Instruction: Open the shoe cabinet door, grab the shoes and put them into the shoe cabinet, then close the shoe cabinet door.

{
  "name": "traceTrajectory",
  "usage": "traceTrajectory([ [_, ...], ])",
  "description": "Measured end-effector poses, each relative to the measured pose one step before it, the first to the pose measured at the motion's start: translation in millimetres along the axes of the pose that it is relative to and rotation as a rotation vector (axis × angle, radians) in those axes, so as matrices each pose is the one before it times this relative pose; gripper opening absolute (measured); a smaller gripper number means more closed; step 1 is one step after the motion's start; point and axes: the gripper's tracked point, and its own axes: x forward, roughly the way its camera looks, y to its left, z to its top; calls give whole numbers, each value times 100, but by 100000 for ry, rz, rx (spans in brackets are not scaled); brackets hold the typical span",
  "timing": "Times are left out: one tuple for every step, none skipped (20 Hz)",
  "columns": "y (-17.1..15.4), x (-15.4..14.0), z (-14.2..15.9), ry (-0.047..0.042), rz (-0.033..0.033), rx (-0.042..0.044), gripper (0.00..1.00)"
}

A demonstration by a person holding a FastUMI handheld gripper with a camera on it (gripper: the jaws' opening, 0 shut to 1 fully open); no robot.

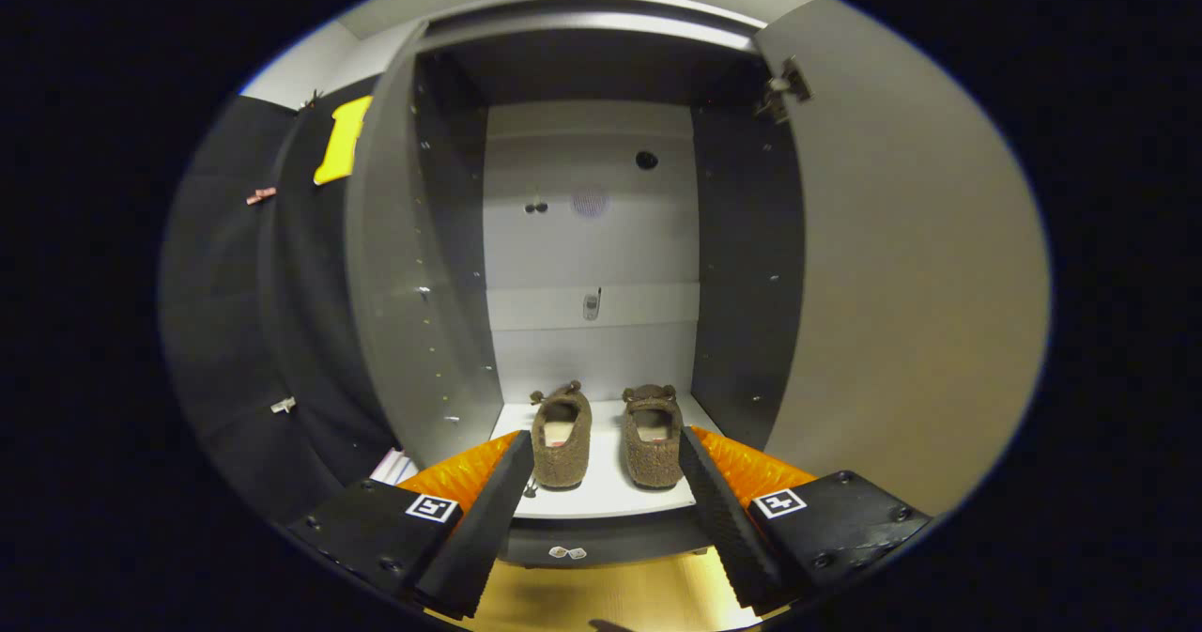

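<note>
Two brown fuzzy shoes, the left shoe (562, 449) and the right shoe (653, 446), stand side by side on the white bottom shelf (606, 499) of the open shoe cabinet (592, 238), heels toward me. My gripper (606, 454) is open just in front of the shelf, its fingers spread wider than the pair, one on each side and touching neither shoe. The cabinet's right door (901, 266) is swung wide open. The left door (394, 275) stands open too, edge-on.
The cabinet's inside is tall with a grey back panel (592, 247) and dark side walls with peg holes. Black booth cloth (244, 285) hangs to the left. A wooden floor (601, 599) lies below the cabinet's front edge.
</note>
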Motion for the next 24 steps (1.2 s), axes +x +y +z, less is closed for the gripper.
traceTrajectory([
  [-138,-1933,252,-1956,479,-179,98],
  [-371,-1703,108,-1748,-157,-537,98],
  [-500,-1678,326,-2331,-1009,-106,98],
  [-514,-1749,232,-1806,-563,963,98],
  [-267,-1665,54,-1053,146,1632,98],
  [-512,-1494,-124,-630,-515,1625,97],
  [-883,-1525,-89,22,-1283,928,98],
  [-988,-1238,-339,825,-1756,421,98],
  [-908,-1597,-293,1124,-629,920,98],
  [-760,-1413,-46,359,-330,1286,98],
  [-1033,-1636,67,42,-289,442,98],
  [-1260,-1138,-81,188,-270,-283,98],
  [-1320,-1136,4,146,-717,-849,98],
  [-1348,-1109,-11,65,-1140,-864,98],
  [-1636,-1175,220,-792,-1232,13,98],
  [-1484,-1133,559,-1573,-707,299,98],
  [-1470,-859,459,-1440,-743,381,98],
  [-1509,-525,155,-722,-915,175,98],
  [-1486,-472,281,-696,-1240,-420,98],
  [-1498,-320,231,-532,-1276,-878,98],
  [-1564,-92,139,-142,-1831,-1397,98],
  [-1458,-117,135,59,-1442,-1154,98],
  [-1292,16,89,230,-713,-909,98],
  [-1079,73,249,157,-98,-581,98],
])
